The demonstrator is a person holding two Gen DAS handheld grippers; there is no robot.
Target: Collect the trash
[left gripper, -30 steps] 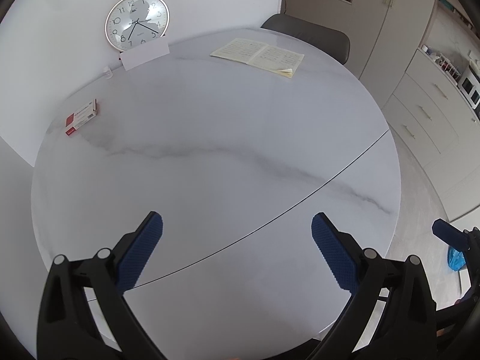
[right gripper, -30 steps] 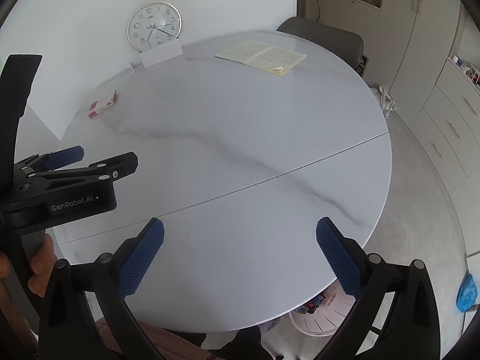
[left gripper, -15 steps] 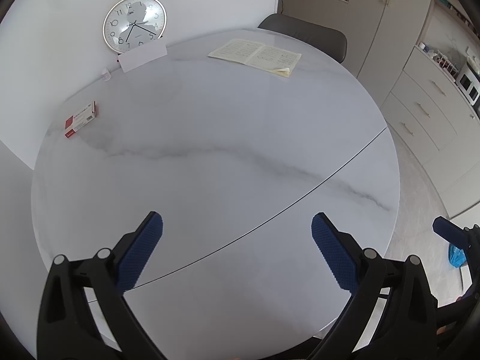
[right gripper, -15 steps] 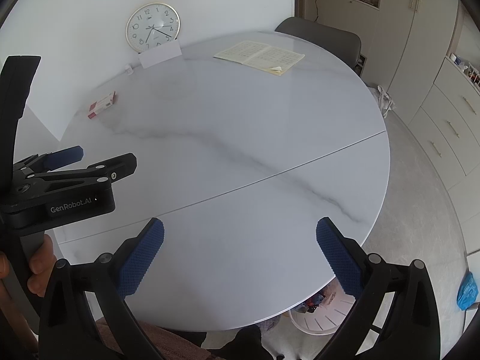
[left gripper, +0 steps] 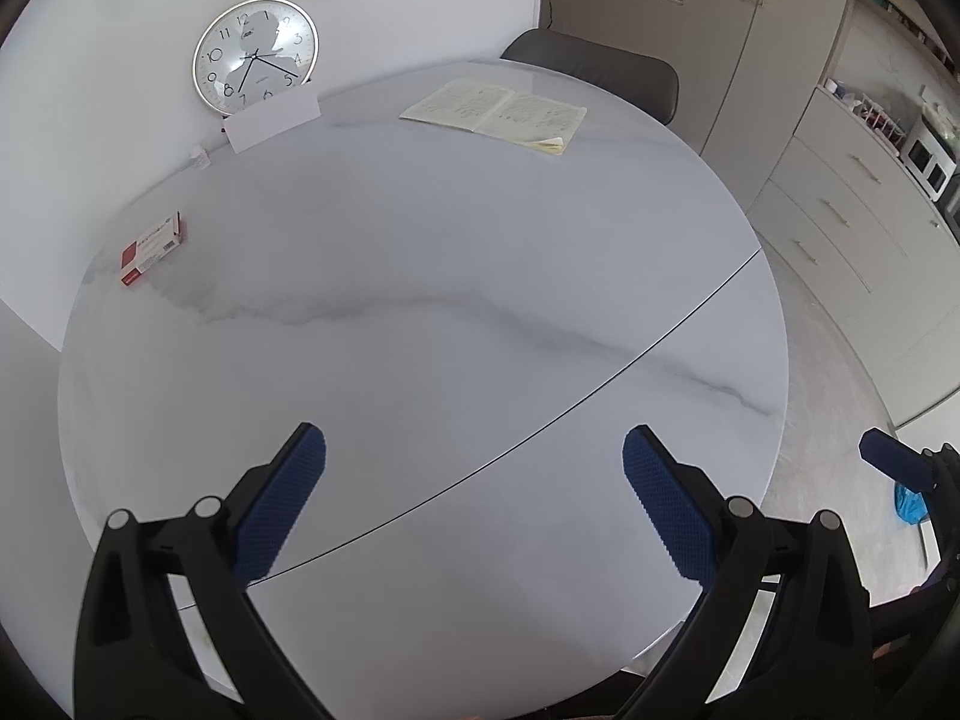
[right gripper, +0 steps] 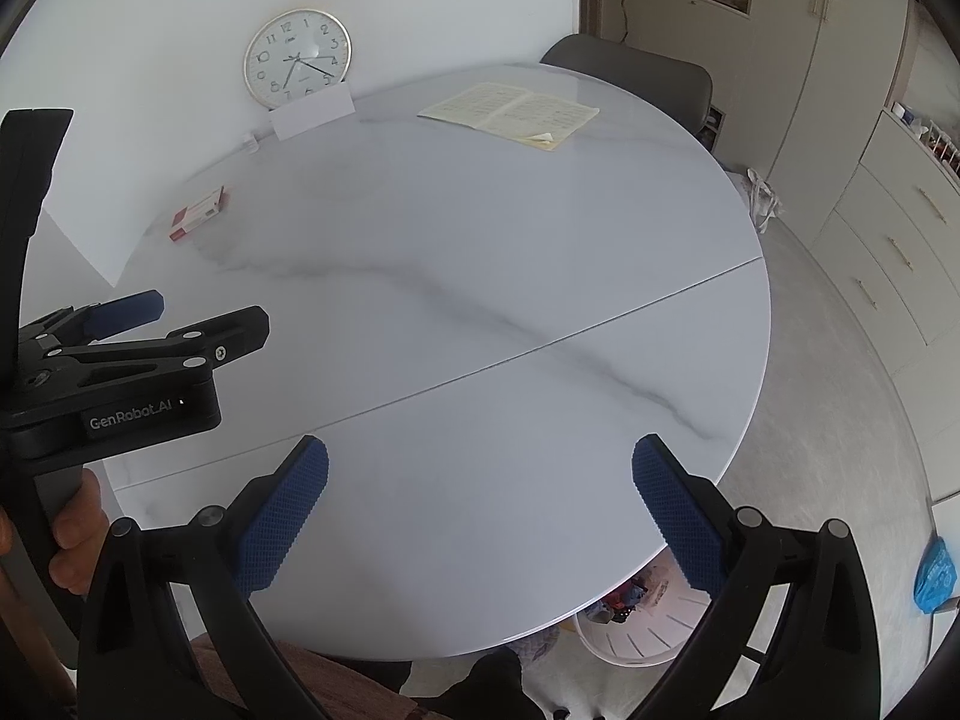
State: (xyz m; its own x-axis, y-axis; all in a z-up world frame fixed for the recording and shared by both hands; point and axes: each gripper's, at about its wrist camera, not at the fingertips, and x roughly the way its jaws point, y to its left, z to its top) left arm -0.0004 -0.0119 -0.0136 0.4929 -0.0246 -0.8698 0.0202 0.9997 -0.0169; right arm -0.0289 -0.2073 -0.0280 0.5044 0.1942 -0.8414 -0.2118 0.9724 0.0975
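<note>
**Both tongs wide apart over the round table**

Under the near edge of the table [right gripper: 540,300] a white bin [right gripper: 636,630] stands on the floor. Bits of colored trash lie inside it; what they are is too small to tell.

On the left side of the table a small red and white box [left gripper: 153,247] lies flat, close to the rim. At the far edge a white card [left gripper: 273,123] stands up, and a round clock [left gripper: 255,54] leans on the wall behind it. Farther right an open book [left gripper: 498,111] lies flat, with a gray chair [left gripper: 600,69] behind it.

The left gripper [left gripper: 474,480] has its blue pads far apart and holds nothing. The right gripper [right gripper: 480,495] is the same, wide apart with nothing in it.

The table is white with gray streaks, and a thin dark line crosses it. On the right are tan cabinets [right gripper: 894,222]. A blue bag [right gripper: 936,576] lies on the floor.
</note>
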